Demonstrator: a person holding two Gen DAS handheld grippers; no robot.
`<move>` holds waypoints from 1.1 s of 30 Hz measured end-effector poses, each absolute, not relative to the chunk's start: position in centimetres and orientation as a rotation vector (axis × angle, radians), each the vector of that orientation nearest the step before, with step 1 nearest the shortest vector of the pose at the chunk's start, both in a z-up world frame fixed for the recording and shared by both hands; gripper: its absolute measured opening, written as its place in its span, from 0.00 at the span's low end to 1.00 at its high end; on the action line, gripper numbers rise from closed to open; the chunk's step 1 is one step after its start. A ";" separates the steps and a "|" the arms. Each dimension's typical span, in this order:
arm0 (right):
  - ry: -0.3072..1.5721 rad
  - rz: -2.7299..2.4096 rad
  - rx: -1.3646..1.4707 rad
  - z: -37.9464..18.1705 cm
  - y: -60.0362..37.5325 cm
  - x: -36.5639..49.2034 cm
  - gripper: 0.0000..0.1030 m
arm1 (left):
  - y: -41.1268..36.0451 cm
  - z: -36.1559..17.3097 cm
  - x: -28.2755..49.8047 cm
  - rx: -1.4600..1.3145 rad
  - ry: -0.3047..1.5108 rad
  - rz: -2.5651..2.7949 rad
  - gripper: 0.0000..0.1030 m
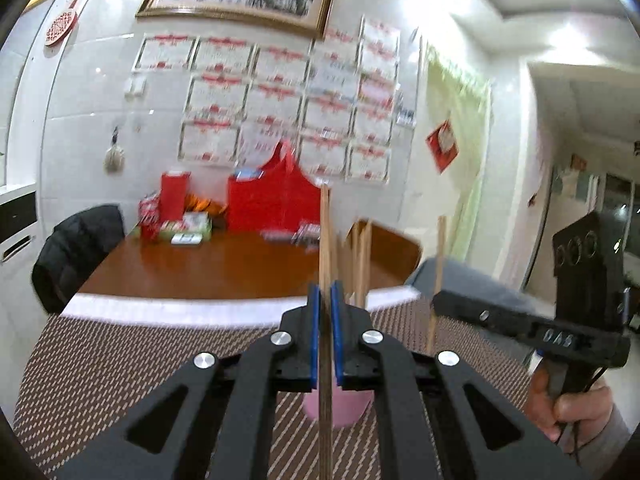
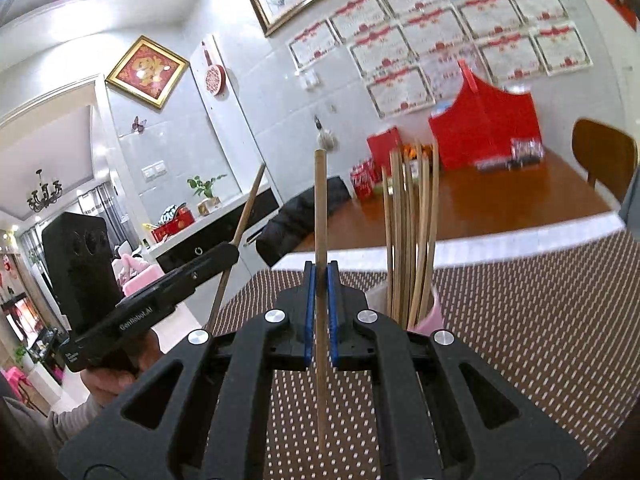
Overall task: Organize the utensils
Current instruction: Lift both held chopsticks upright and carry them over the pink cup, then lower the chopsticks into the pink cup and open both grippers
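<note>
Item: two handheld grippers, each carrying one wooden chopstick upright above a brown dotted placemat [image 2: 520, 340]. Left gripper [image 1: 325, 312], centre of the left wrist view: blue pads pressed together on a chopstick [image 1: 326, 240] that stands near vertical, its top reaching up against the red bag on the far table, its lower end running down past the pads over the pink holder [image 1: 340, 406]. Right gripper [image 2: 321, 292], centre of the right wrist view: pads likewise pinching a single chopstick [image 2: 320, 208], upright, lower tip hanging free above the mat. Destination, as judged: the pink holder, lower centre-right of the right wrist view at [image 2: 434, 318], already stocked with a bundle of chopsticks [image 2: 408, 232] fanned slightly to the right. Handling advice, as a judgement: keep both sticks vertical and firmly pinched; bring one gripper at a time over the holder's mouth so the two tools, now near each other, do not collide; aim the lower tip into the open gap beside the standing bundle rather than onto it, lower until the tip is well inside, and only then part the pads. Risks: a tilted stick may catch the rim, knock the bundle, or tip the light holder.
</note>
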State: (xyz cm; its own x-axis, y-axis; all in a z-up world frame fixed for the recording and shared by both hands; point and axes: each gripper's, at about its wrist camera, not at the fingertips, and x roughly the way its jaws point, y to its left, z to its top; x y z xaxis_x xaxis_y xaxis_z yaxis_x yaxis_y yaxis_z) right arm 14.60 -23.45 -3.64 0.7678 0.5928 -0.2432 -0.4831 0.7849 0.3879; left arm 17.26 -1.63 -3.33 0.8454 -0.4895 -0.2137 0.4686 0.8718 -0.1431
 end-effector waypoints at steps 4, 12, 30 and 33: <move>0.303 0.591 0.292 0.1 -24.2 15.3 0.06 | -2.8 -0.8 18.2 -0.145 0.166 -0.535 0.06; 0.212 0.530 0.277 4.6 -25.6 17.6 0.06 | -5.6 1.7 21.6 -0.215 0.074 -0.550 0.06; 0.227 0.470 0.307 2.7 -27.6 22.2 0.06 | -7.1 -0.4 27.8 -0.324 0.020 -0.499 0.06; 0.241 0.466 0.297 2.2 -27.2 22.6 0.06 | -7.1 -0.9 28.8 -0.327 0.039 -0.491 0.06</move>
